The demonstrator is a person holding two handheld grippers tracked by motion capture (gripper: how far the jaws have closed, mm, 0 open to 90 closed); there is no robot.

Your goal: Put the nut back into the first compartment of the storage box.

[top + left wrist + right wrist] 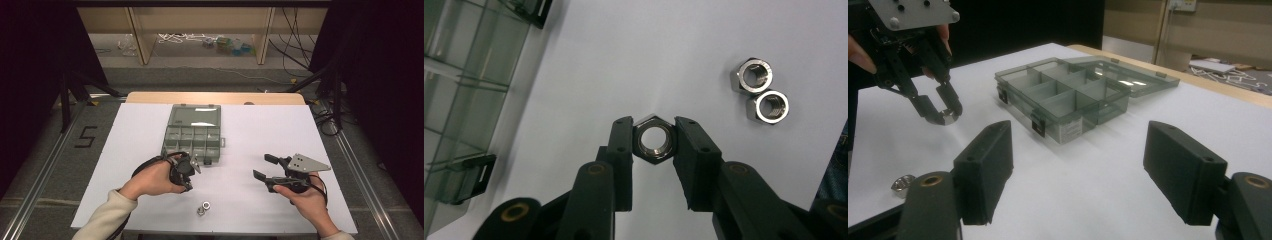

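Above the table (300,130), left gripper (654,145) jaws clamp a nut (654,139); right gripper (1083,170) jaws gape

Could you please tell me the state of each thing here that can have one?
Box: lid open, compartments look empty.
Left gripper: shut on a nut, lifted off the table.
Right gripper: open, nothing between its jaws.
Two nuts: loose on the table, touching each other.

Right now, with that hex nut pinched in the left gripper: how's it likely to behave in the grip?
The hex nut is probably rigid and dense for its size: solid polished metal. The left gripper presses on two opposite flats, so it likely won't rotate, though the shiny faces may slip. If dropped, it would probably land flat like the two nuts lying on the table, rather than roll.
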